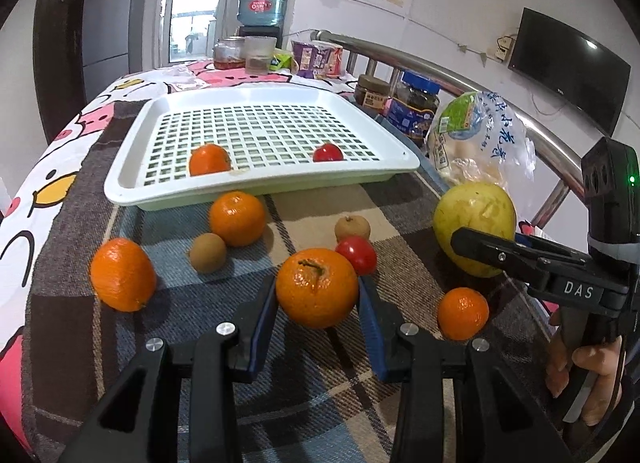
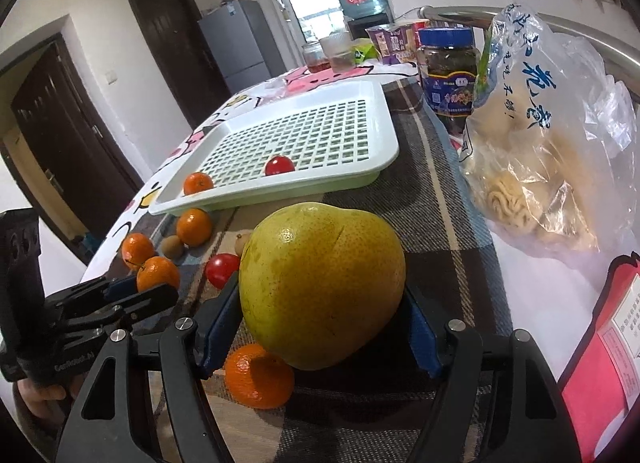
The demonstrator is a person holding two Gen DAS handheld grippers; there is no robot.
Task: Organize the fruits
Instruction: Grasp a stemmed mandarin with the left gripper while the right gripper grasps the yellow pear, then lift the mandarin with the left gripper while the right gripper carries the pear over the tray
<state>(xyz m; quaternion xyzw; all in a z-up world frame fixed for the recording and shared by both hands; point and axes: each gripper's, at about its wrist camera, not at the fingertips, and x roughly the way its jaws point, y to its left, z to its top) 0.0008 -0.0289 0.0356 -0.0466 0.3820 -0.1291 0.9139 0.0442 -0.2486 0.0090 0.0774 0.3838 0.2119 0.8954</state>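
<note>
The left tongs [image 1: 318, 295] are clamped on a large orange [image 1: 317, 287] at lower centre of the left wrist view, blue pads against both its sides, its stem end facing up and toward the camera. The right tongs [image 2: 324, 303] grip a yellow-green pear [image 2: 322, 283] that fills the centre of the right wrist view, their pads pressed to its flanks; its long axis runs across the frame, narrower end to the right. The white slotted tray [image 1: 128, 187] lies in the upper middle of the plaid-covered desk [image 1: 400, 215], holding a small orange [image 1: 209, 159] and a cherry tomato [image 1: 327, 153]. Other oranges, a tomato and small brown fruits lie loose before the tray.
</note>
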